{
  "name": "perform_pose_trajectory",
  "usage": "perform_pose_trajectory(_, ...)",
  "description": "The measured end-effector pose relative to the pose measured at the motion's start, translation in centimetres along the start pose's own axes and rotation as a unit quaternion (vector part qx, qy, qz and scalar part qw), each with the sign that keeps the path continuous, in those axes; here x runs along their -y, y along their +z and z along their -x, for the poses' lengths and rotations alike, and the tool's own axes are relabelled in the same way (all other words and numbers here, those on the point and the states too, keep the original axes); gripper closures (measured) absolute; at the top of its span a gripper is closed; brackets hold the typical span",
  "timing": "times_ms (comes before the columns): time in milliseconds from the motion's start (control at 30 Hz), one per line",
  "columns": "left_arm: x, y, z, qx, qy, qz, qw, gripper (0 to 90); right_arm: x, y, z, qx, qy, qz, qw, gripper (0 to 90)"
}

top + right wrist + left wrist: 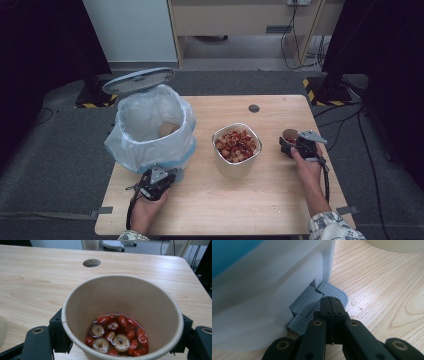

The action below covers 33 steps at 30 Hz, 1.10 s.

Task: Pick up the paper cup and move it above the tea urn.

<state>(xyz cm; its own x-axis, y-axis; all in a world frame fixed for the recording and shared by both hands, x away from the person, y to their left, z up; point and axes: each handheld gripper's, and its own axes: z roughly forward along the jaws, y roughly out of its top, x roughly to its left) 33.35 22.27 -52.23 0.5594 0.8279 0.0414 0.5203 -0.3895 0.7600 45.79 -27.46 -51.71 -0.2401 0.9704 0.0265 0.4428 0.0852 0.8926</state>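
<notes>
Jaws of the left gripper (331, 305) are pressing together on the bin pedal (332, 291), lid up; right gripper (120, 340) is clamping the paper cup (120, 322), so dumping's still left.

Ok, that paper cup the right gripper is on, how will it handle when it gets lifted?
The paper cup has thin walls, so the right gripper clamped on both sides could probably dent it. The red and pale fruit pieces sit low in liquid, so it is likely bottom-heavy and may slosh if tilted.

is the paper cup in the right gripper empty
No, the paper cup between the right gripper's jaws holds red berries and pale ring slices in reddish liquid at its bottom.
</notes>
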Motion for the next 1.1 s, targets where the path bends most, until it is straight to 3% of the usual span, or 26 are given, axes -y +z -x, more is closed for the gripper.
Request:
perform_pose_trajectory(367,0.0,0.0,0.0,-0.001,0.0,0.0,1.0,89.2,-1.2,-1.7,0.5,-0.008,-0.011,0.016,0.9998,27.1)
perform_pose_trajectory(1100,0.0,0.0,0.0,-0.001,0.001,-0.001,1.0,89.2,-7.1,-4.8,0.0,-0.032,-0.044,0.053,0.9971,27.9)
